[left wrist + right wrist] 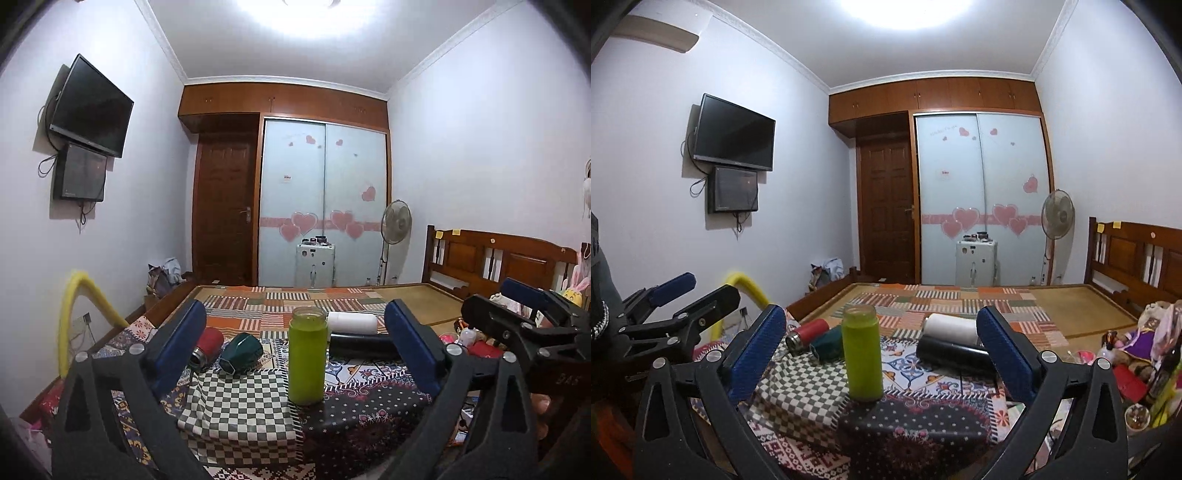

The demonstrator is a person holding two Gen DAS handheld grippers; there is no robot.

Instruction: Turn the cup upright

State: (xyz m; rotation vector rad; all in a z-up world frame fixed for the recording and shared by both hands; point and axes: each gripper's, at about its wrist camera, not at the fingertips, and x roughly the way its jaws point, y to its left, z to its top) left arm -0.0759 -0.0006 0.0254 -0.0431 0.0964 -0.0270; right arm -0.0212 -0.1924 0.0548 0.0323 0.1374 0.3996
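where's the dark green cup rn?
The dark green cup lies on its side on the patchwork cloth, left of the upright lime-green bottle and just right of the red flask, in both wrist views.

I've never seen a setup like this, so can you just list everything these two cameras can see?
Green cup: 1, lime, upright at the middle of the quilt.
Red flask: 1, red, lying left.
Teal cup: 1, dark green, on its side beside the flask.
White cup: 1, white, lying behind.
Black flask: 1, black, lying in front of the white cup.
Quilt: 1, patchwork, over the bed.
TV: 1, black, left wall.
Fan: 1, by the wardrobe.
Left gripper: 1, blue pads, jaws open.
Right gripper: 1, blue pads, jaws open.
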